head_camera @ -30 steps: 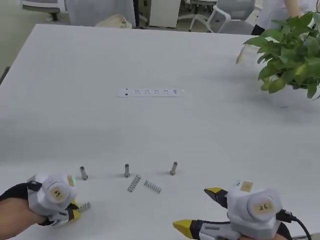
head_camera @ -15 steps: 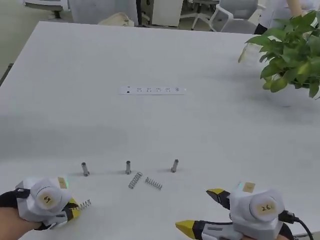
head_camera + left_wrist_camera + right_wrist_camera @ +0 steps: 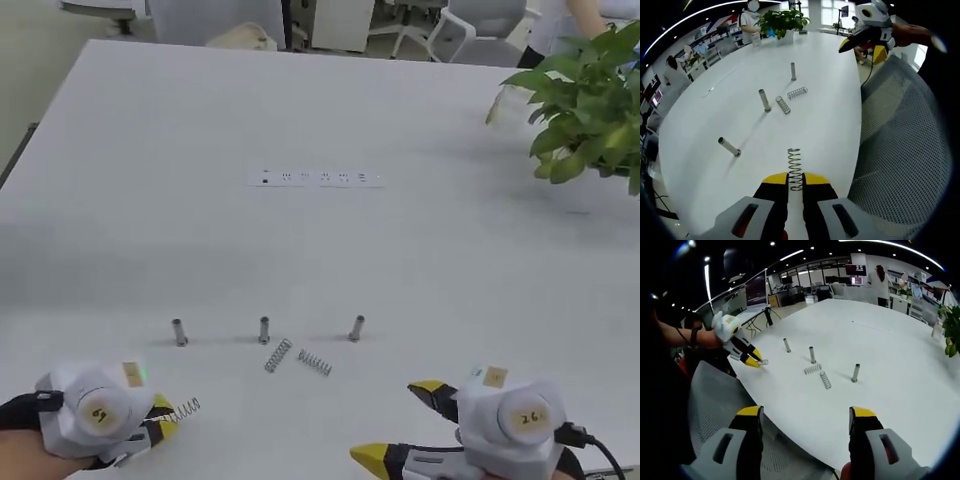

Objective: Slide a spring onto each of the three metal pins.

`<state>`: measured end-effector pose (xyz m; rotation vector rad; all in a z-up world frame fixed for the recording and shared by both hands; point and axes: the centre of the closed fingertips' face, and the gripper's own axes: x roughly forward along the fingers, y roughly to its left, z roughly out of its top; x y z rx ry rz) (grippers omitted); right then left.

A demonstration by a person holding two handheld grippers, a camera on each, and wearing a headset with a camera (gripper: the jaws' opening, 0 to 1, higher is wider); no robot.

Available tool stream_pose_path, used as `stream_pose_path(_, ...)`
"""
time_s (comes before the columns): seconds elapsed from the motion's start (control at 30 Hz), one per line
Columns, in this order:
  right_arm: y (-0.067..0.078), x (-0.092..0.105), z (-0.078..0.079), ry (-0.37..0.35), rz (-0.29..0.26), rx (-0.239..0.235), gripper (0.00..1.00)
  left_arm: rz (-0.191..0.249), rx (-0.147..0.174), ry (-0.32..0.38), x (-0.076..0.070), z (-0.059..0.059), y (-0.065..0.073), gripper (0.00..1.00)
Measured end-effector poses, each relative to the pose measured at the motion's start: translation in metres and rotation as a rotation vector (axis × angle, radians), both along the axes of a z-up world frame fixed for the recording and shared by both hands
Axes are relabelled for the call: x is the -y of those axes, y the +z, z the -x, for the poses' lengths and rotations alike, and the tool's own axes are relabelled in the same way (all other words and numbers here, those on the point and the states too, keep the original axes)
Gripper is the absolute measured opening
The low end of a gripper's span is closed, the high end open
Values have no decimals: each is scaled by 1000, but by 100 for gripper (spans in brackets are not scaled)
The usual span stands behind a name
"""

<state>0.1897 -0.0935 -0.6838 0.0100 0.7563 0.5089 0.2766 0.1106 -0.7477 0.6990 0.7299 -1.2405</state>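
Note:
Three short metal pins stand upright in a row on the white table: left pin [image 3: 180, 332], middle pin [image 3: 264, 330], right pin [image 3: 356, 328]. Two loose springs [image 3: 278, 355] [image 3: 314, 363] lie just in front of the middle pin. My left gripper [image 3: 165, 412] at the near left is shut on a third spring [image 3: 795, 167], held by one end, sticking out past the yellow tips. My right gripper [image 3: 397, 425] at the near right stands wide open with nothing between its fingers [image 3: 861, 421]. The pins [image 3: 764, 100] and loose springs [image 3: 783, 104] lie ahead of the left gripper.
A white power strip [image 3: 315, 179] lies mid-table. A potted green plant [image 3: 590, 105] stands at the far right. Office chairs and people are beyond the far edge. The table's near edge runs just under both grippers.
My left gripper has drawn slightly back and right with the spring in it. The head camera has shifted a little. The right gripper has stayed put and open.

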Motion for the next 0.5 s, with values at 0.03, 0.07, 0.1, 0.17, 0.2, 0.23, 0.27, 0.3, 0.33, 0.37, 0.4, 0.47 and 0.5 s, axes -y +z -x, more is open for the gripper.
stream_pose_path(0.03,0,-2,0,8,2,-2,68,3,7,-5,2,1,2,2)
stream_pose_path(0.07,0,-3,0,13,2,-2,68,5,11,-9,3,2,3,2)
stream_pose_path(0.1,0,-4,-1,17,1,-2,68,7,16,-12,4,3,4,2)
stream_pose_path(0.17,0,-7,-2,22,-3,0,68,14,22,-14,6,4,7,2)
stream_pose_path(0.2,0,-8,-2,24,-4,0,68,18,24,-16,7,5,9,2)
stream_pose_path(0.23,0,-9,-2,28,-3,-1,68,24,29,-20,9,6,11,2)
stream_pose_path(0.27,0,-11,-2,33,-3,-2,68,26,34,-26,11,6,13,2)
stream_pose_path(0.3,0,-12,-3,37,-2,-2,68,28,41,-33,12,7,15,2)
stream_pose_path(0.33,0,-13,-3,41,-1,-3,68,30,48,-40,15,7,18,2)
stream_pose_path(0.37,0,-14,-3,43,1,-3,68,33,54,-47,16,7,20,2)
stream_pose_path(0.4,0,-15,-4,47,1,-2,68,38,61,-57,19,8,23,2)
stream_pose_path(0.47,1,-17,-5,49,-2,0,68,45,75,-80,23,10,30,2)
stream_pose_path(0.5,1,-18,-5,51,-3,1,68,48,79,-87,25,11,32,2)
